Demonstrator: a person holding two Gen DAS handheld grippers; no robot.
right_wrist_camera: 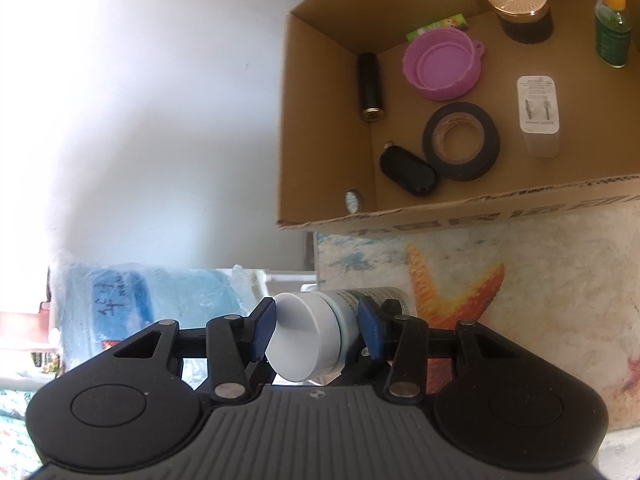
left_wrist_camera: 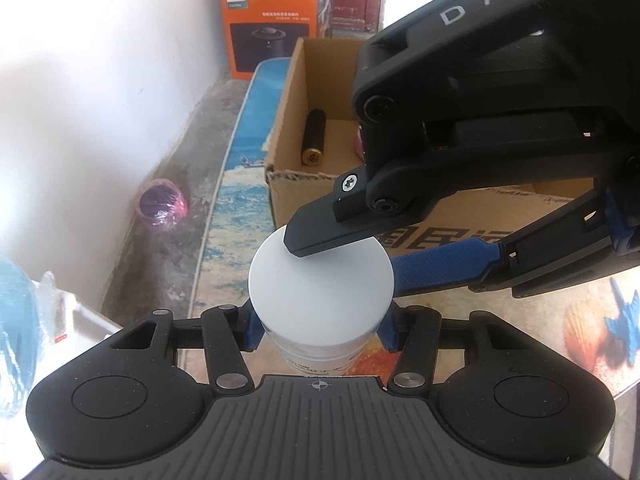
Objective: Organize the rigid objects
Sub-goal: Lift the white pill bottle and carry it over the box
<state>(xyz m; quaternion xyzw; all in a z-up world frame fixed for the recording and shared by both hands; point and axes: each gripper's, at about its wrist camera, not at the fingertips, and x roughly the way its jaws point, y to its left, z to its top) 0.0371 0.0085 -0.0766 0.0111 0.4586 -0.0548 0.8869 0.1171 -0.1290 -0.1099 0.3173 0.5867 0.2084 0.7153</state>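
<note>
A white-capped bottle [left_wrist_camera: 320,296] sits between the fingers of my left gripper [left_wrist_camera: 320,330], which is shut on its body. My right gripper [right_wrist_camera: 316,330] is shut on the same bottle [right_wrist_camera: 308,336], one pad on the flat cap top and one behind the cap; in the left wrist view its fingers [left_wrist_camera: 332,228] close over the cap from the right. Behind stands an open cardboard box [right_wrist_camera: 328,216], which also shows in the left wrist view [left_wrist_camera: 288,120].
The box holds a black cylinder [right_wrist_camera: 370,86], purple lid [right_wrist_camera: 440,64], black tape roll [right_wrist_camera: 460,140], black key fob [right_wrist_camera: 408,172], white charger [right_wrist_camera: 538,108], brown jar [right_wrist_camera: 520,4] and green dropper bottle [right_wrist_camera: 610,20]. An orange Philips box [left_wrist_camera: 268,20] stands behind. Pink wrapped item [left_wrist_camera: 162,204] lies left.
</note>
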